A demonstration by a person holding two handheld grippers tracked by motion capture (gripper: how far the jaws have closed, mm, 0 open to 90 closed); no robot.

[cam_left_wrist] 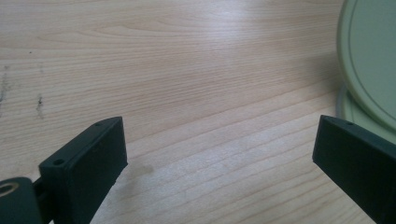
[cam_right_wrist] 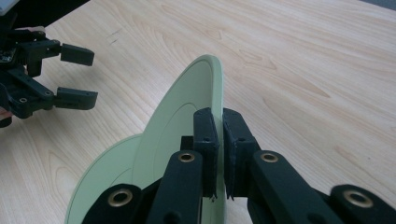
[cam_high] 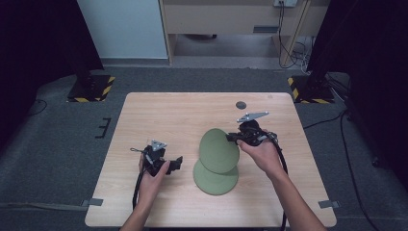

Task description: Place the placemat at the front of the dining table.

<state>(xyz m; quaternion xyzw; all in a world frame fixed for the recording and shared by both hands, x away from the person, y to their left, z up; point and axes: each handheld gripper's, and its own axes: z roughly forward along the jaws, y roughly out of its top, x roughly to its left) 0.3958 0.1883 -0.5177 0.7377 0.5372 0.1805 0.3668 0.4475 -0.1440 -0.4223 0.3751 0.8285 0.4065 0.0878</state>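
Gripping the upper green plate (cam_right_wrist: 187,107) by its rim, the right gripper (cam_right_wrist: 219,154) is clamped tight, tilting it up off the lower plate (cam_high: 215,180). Beyond, the left gripper (cam_high: 174,162) gapes empty. Such a thin edge-pinch could let the plate slip and drop.

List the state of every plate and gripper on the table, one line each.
upper green plate: tilted up on edge, rim clamped by the right gripper.
lower green plate: flat on the table, ungripped.
right gripper: shut on the upper plate's rim.
left gripper: open, nothing between its jaws, just over the wood.
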